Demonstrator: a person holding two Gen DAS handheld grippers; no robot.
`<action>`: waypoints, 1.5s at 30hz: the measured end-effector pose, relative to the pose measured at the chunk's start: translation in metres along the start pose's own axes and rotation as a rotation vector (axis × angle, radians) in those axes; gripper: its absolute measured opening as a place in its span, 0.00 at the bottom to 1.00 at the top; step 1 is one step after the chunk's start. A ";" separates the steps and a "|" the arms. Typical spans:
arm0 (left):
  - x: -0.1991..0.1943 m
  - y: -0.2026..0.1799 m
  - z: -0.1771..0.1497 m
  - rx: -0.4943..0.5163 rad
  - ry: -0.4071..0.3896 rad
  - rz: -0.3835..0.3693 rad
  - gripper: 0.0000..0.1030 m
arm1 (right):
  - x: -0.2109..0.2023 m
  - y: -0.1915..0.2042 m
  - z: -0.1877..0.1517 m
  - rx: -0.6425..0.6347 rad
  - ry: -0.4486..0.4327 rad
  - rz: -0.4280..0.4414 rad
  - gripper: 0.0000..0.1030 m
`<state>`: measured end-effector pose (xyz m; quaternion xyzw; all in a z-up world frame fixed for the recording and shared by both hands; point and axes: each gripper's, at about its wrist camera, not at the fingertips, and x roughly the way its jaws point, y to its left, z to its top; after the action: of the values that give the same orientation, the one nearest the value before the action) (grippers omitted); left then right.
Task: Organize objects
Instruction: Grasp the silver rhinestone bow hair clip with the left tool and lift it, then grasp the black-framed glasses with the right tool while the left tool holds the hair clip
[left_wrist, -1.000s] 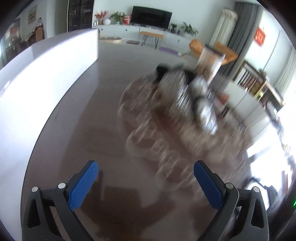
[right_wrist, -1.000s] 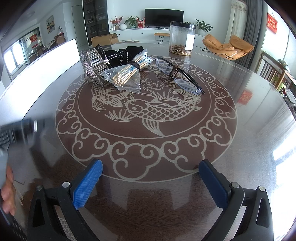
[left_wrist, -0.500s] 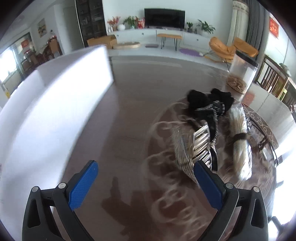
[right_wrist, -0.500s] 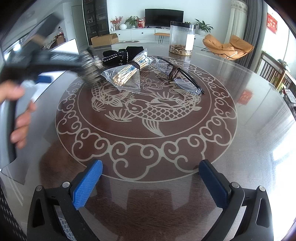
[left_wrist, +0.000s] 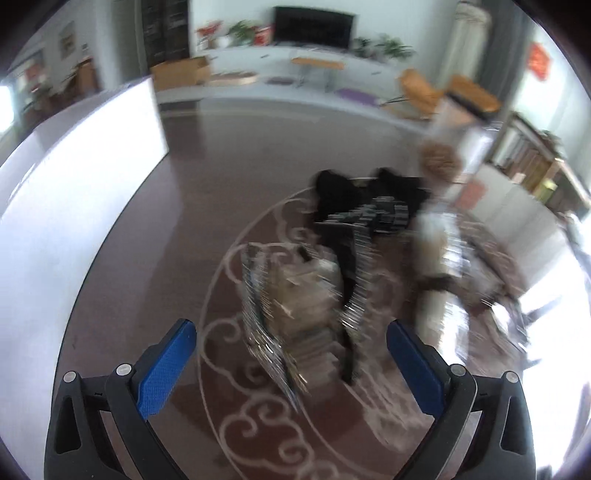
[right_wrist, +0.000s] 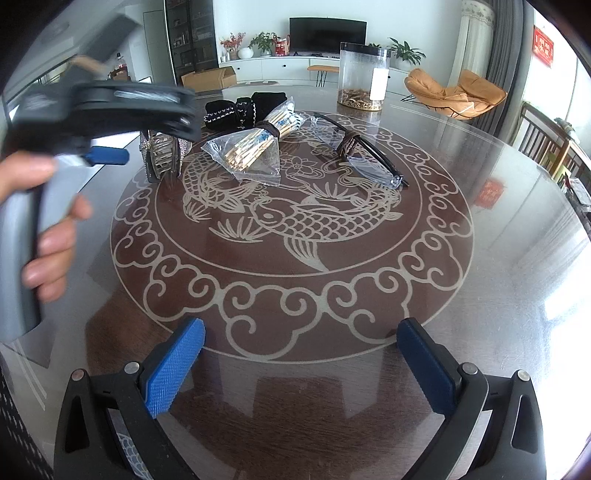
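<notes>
Hair claw clip (right_wrist: 162, 157), rhinestone-studded with metal teeth, sits upper left of centre in the right wrist frame, on the edge of the etched ring; in the blurred left wrist frame it lies lower centre (left_wrist: 273, 306), ahead of the fingers and between them, not touched.

Right gripper (right_wrist: 301, 363) at bottom of frame: jaws wide apart, empty, ribbed blue pads (right_wrist: 173, 369) over bare glass. Left gripper (left_wrist: 290, 365): jaws also wide apart, empty. Seen from the right wrist it is the black body at upper left (right_wrist: 107, 110), held by a hand (right_wrist: 44, 225) at left edge.

Table (right_wrist: 498, 295): round, glossy glass top over dark wood, pale fish-and-cloud pattern in the middle.

Further back, centre: clear crinkled plastic bag of thin pale sticks (right_wrist: 255, 147), cinched mid-length by a brown band. Right of it, a second clear bag holding long dark rods (right_wrist: 365, 155), also banded. Behind both, black fabric bundle with white stitched trim (right_wrist: 243, 109). Farthest, upper centre: clear cylindrical jar (right_wrist: 364, 77), dark lid, brown bits at bottom.
</notes>
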<state>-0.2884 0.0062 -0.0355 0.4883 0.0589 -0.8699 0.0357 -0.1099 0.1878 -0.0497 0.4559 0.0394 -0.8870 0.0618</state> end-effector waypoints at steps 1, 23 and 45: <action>0.005 0.005 0.001 -0.029 -0.002 0.013 0.95 | 0.000 0.000 0.000 0.000 0.000 0.000 1.00; -0.098 0.091 -0.150 0.108 -0.032 -0.119 0.49 | -0.001 0.000 0.000 0.000 0.000 0.000 1.00; -0.116 0.106 -0.181 0.110 -0.060 -0.135 0.49 | 0.096 -0.040 0.176 -0.267 0.184 0.085 0.74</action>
<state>-0.0623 -0.0736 -0.0376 0.4582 0.0426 -0.8865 -0.0479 -0.3124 0.1980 -0.0246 0.5240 0.1431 -0.8251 0.1553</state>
